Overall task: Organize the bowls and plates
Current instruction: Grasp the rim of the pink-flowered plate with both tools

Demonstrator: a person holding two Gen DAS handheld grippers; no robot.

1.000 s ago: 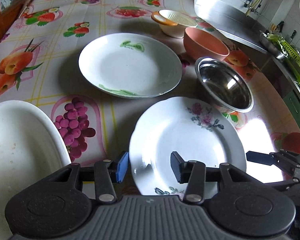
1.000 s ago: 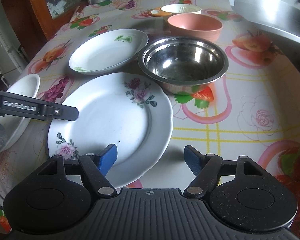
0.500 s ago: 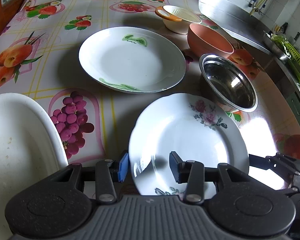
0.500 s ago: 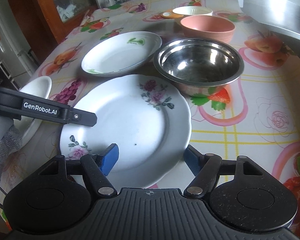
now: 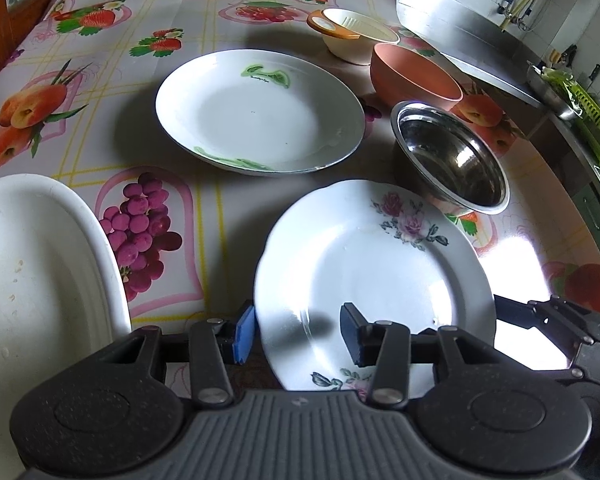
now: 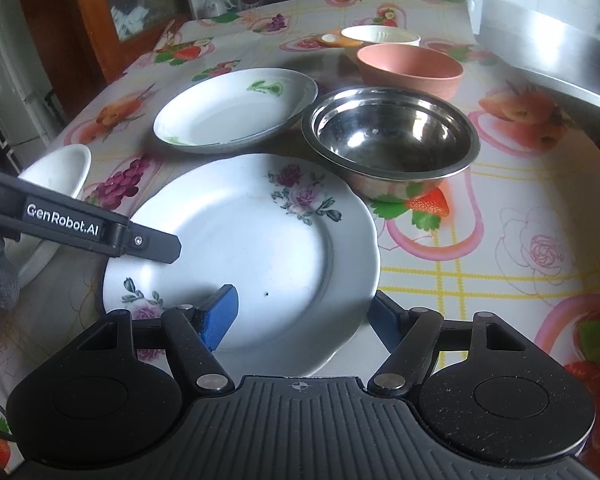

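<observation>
A white rose-patterned plate (image 5: 380, 264) (image 6: 252, 248) lies on the fruit-print tablecloth nearest me. My left gripper (image 5: 296, 338) is open and straddles the plate's near left rim, one finger outside it and one over it. My right gripper (image 6: 300, 320) is open and straddles its near right rim the same way. A white plate with green marks (image 5: 260, 116) (image 6: 236, 112) lies behind it. A steel bowl (image 5: 452, 160) (image 6: 392, 136), a pink bowl (image 5: 416, 76) (image 6: 410, 66) and a cream bowl with an orange handle (image 5: 352, 38) (image 6: 376, 36) stand to the right and behind.
A large white oval dish (image 5: 32, 280) (image 6: 60, 172) sits at the left by the table's near edge. A steel counter (image 5: 472, 40) borders the table on the right. A wooden cabinet (image 6: 100, 20) stands beyond the far left corner.
Both grippers have moved forward so their open fingers now straddle the rose plate's near rim. The plates and bowls have not moved.
</observation>
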